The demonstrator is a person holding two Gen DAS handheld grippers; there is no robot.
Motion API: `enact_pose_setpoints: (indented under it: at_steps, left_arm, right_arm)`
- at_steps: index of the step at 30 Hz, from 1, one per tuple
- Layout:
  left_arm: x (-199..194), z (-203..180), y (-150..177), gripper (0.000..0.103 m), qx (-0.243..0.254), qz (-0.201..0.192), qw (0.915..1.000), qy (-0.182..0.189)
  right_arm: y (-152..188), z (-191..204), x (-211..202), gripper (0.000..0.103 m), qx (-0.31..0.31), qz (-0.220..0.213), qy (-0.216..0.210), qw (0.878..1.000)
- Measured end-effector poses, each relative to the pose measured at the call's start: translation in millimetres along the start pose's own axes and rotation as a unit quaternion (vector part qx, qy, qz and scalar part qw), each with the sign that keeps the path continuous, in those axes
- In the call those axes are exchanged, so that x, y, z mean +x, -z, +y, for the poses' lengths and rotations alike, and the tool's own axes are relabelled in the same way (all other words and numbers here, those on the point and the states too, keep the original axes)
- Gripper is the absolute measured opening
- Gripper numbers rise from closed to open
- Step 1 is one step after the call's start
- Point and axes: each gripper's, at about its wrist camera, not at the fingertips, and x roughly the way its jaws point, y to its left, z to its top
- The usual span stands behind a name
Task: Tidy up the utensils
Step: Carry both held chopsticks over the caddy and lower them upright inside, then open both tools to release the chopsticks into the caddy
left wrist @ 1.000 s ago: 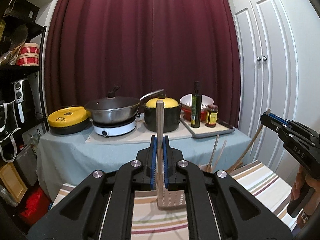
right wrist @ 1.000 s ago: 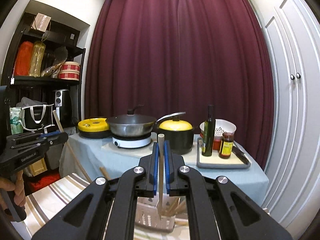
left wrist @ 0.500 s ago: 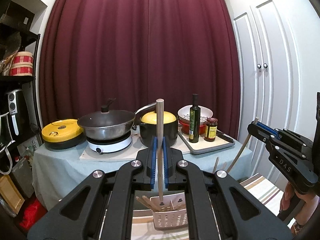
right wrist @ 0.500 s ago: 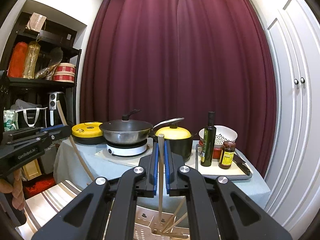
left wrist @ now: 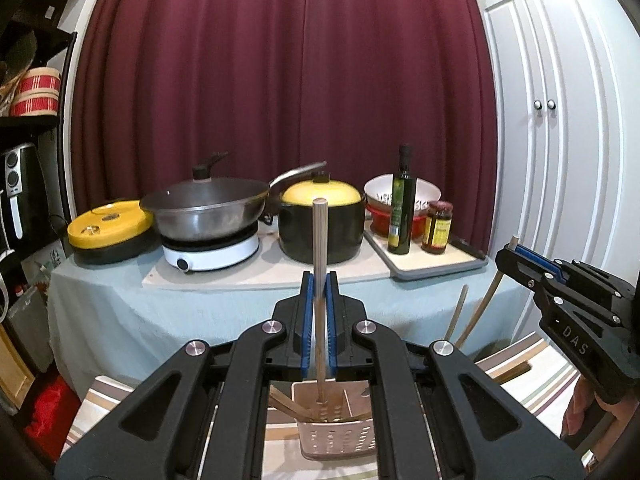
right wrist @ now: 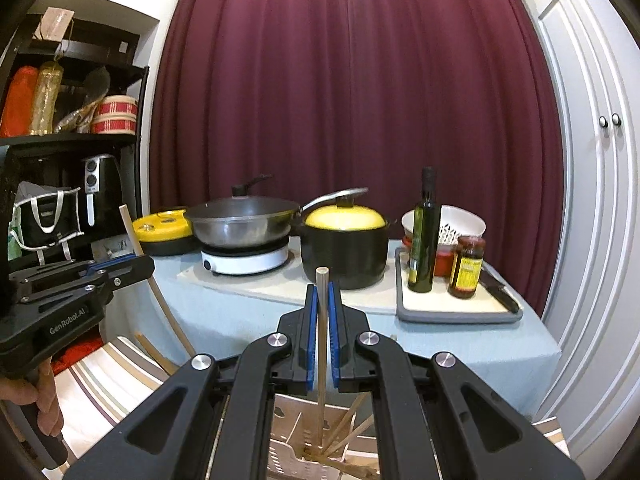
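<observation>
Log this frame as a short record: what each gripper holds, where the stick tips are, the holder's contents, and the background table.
left gripper: shut on a wooden chopstick, upright
right gripper: shut on another wooden chopstick, upright
tips: both down inside the perforated utensil holder
holder contents: several more chopsticks, leaning
holder support: striped cloth
background table: wok, yellow-lidded pot, oil bottle

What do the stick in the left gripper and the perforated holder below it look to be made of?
The stick in the left gripper looks like pale unfinished wood or bamboo: matte with a faint lengthwise grain. The holder looks like moulded beige plastic: smooth thin walls with regular punched slots.
</observation>
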Motion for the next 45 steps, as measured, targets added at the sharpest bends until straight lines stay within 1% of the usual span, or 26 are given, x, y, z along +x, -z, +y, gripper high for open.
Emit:
enact_pose_setpoints:
  at_steps: [7,17,18,19,20,21,22,23,24,25,27,28,30,32,34,35,39,45]
  left_arm:
    - [18.9,3.9,16.2,0.007,-0.007,0.022,0.9997,-0.001]
    - [29.2,5.6,26.0,0.007,-0.011,0.039,0.9992,0.003]
    - [30.7,5.3,26.6,0.007,-0.011,0.043,0.9990,0.006]
    - [32.1,5.8,27.7,0.007,-0.012,0.047,0.9988,0.009]
    - [32.5,6.4,28.7,0.009,-0.015,0.047,0.9987,0.010]
    - [32.9,6.5,29.4,0.020,-0.015,0.047,0.9987,0.010]
    - [32.4,6.3,29.2,0.030,-0.015,0.046,0.9988,0.009]
    - [29.1,6.4,28.2,0.054,-0.017,0.039,0.9991,0.007]
    - [26.8,6.1,27.5,0.064,-0.018,0.033,0.9993,0.006]
    - [21.5,5.0,25.5,0.064,-0.016,0.023,0.9996,0.007]
    - [15.4,1.1,21.2,0.068,-0.007,0.018,0.9998,0.008]
    - [11.9,-0.6,19.8,0.070,-0.003,0.015,0.9999,0.006]
    - [-0.4,-4.0,17.8,0.082,0.002,0.004,1.0000,0.002]
    - [-13.4,-5.8,17.8,0.084,0.004,-0.005,1.0000,-0.003]
    - [-23.7,-5.9,19.6,0.089,0.001,-0.006,1.0000,-0.007]
    - [-32.2,-5.6,22.3,0.092,-0.003,-0.005,0.9999,-0.010]
    - [-58.9,-6.5,35.6,0.097,-0.005,-0.005,0.9997,-0.022]
    - [-96.4,-7.6,64.0,0.099,-0.003,0.009,0.9989,-0.046]
  right_arm:
    - [13.5,1.4,15.6,0.006,-0.001,0.019,-0.002,1.000]
    - [23.5,3.6,27.2,0.006,0.002,0.040,-0.009,0.999]
    - [24.3,4.2,27.1,0.007,0.002,0.039,-0.008,0.999]
    - [24.6,4.9,25.9,0.013,0.001,0.035,-0.008,0.999]
    - [24.2,5.5,24.3,0.019,0.002,0.033,-0.007,0.999]
    - [23.9,5.6,23.0,0.038,0.003,0.029,-0.007,1.000]
    - [22.3,6.2,18.9,0.053,0.003,0.020,-0.002,1.000]
    - [20.4,7.0,14.0,0.056,0.002,0.010,0.003,1.000]
    - [18.9,7.5,10.4,0.058,0.001,0.004,0.004,1.000]
    - [16.2,8.3,5.2,0.061,-0.001,-0.001,0.006,1.000]
    - [12.4,9.2,-2.8,0.068,0.000,-0.008,0.012,1.000]
    - [10.7,9.8,-8.7,0.069,0.002,-0.013,0.014,1.000]
    - [8.8,9.8,-16.3,0.072,0.005,-0.014,0.021,1.000]
    - [8.3,10.1,-26.9,0.075,0.008,-0.013,0.034,0.999]
    - [10.3,9.3,-36.5,0.079,0.016,-0.010,0.048,0.999]
    - [12.4,8.8,-41.8,0.080,0.022,-0.007,0.052,0.998]
    - [24.9,9.3,-64.6,0.084,0.037,0.005,0.069,0.997]
    - [41.8,14.8,-96.4,0.084,0.041,0.022,0.087,0.995]
